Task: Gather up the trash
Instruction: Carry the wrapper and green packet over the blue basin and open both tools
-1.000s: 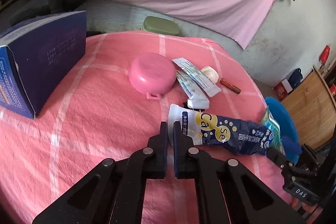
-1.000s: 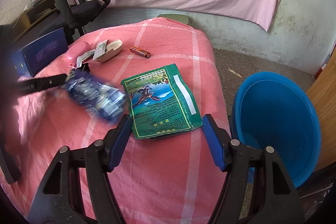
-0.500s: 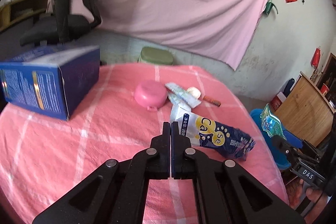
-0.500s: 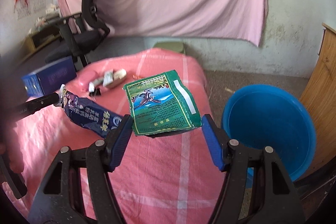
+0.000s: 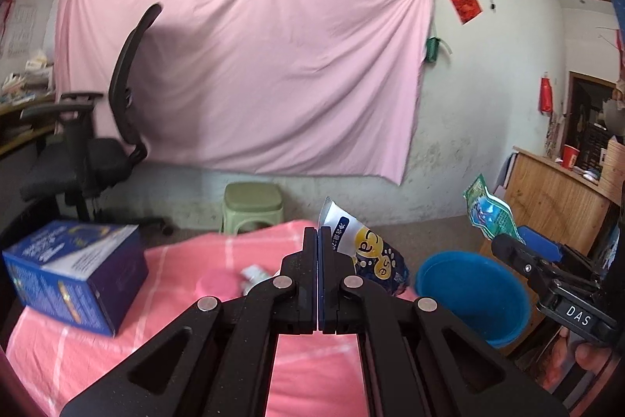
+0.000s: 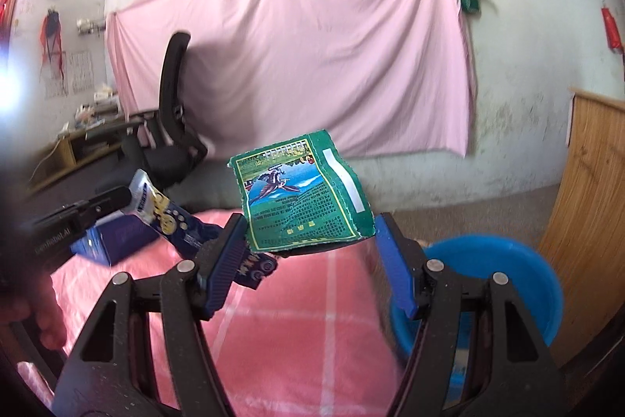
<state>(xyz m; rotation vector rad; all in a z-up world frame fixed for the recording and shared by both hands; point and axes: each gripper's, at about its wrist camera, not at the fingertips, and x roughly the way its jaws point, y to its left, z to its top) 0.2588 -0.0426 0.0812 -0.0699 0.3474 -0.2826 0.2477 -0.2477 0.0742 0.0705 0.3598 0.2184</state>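
My left gripper [image 5: 317, 233] is shut on the white end of a blue wrapper [image 5: 367, 253] with yellow print, which hangs to its right above the pink-clothed table [image 5: 175, 299]. The right wrist view shows the same wrapper [image 6: 172, 217] dangling from the left gripper [image 6: 117, 200]. My right gripper [image 6: 308, 225] stands wide, its blue pads pressed on both side edges of a flat green packet [image 6: 300, 198] held clear of the table. In the left wrist view that packet [image 5: 488, 213] sticks up from the right gripper [image 5: 519, 241]. A blue bucket [image 5: 468, 288] [image 6: 508, 260] stands on the floor at the table's right.
A blue carton [image 5: 74, 280], a pink round case [image 5: 218, 286] and small items lie on the cloth. Beyond the table are a green stool [image 5: 254, 202] and a black office chair [image 5: 97, 151]. A wooden cabinet [image 5: 554, 198] stands behind the bucket.
Both grippers have risen and tilted up. The blue wrapper and the green packet have come off the cloth with them and now hang in the air.
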